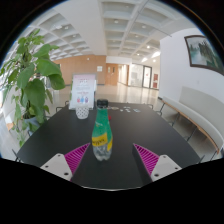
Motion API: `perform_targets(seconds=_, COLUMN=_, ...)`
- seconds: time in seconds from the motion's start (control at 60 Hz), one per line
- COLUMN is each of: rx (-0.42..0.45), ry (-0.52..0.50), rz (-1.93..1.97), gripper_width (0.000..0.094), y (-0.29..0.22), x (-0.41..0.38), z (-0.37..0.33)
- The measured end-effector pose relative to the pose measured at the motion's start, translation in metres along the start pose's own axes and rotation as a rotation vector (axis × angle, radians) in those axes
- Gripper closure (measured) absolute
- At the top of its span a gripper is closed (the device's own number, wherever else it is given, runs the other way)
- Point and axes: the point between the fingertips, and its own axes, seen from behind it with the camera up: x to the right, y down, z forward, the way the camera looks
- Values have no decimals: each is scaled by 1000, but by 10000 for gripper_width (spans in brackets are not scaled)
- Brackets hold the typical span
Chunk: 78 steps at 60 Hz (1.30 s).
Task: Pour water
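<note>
A green plastic bottle (101,136) with a yellow-green label stands upright on the dark table (140,128), just ahead of my fingers and a little left of the midline between them. A clear cup (82,111) stands farther back on the table, beyond the bottle and to its left. My gripper (112,160) is open wide, its pink pads (77,157) spread to either side. The bottle's base sits between the fingertips' line with a clear gap at each side. Nothing is held.
A white sign or card holder (84,92) stands behind the cup. A small dark object (103,103) lies at the table's far edge. A large leafy plant (28,80) stands to the left. Chairs (170,112) line the table's right side.
</note>
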Motion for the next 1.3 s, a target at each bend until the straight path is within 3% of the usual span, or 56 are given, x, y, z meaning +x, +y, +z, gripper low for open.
perform_targets(seconds=0.283, rx=18, ry=56, rz=-11, gripper_width=123, y=1, x=-26, z=97)
perform_targets(seconds=0.367, rx=15, ry=50, rz=-12, gripper_width=222, y=8, x=-30, z=110)
perform_targets(seconds=0.417, rx=26, ry=47, rz=-17, gripper_width=365, y=8, x=-31, z=117)
perform_targets(seconds=0.633, rx=70, ry=64, rz=-15, gripper_width=508, y=2, x=-27, z=119)
perform_targets(seconds=0.733, rx=88, ry=103, rz=-38, gripper_width=510, y=-12, x=-9, z=116)
perform_targets(seconds=0.867, rx=129, ry=240, rz=-120, gripper_width=511, y=-58, x=45, z=126)
perform_targets(seconds=1.05, rx=187, ry=483, rz=-340, gripper_width=510, y=-157, x=125, z=164)
perform_targets(seconds=1.3, rx=295, ry=710, rz=-982, gripper_width=511, y=-306, x=110, z=253)
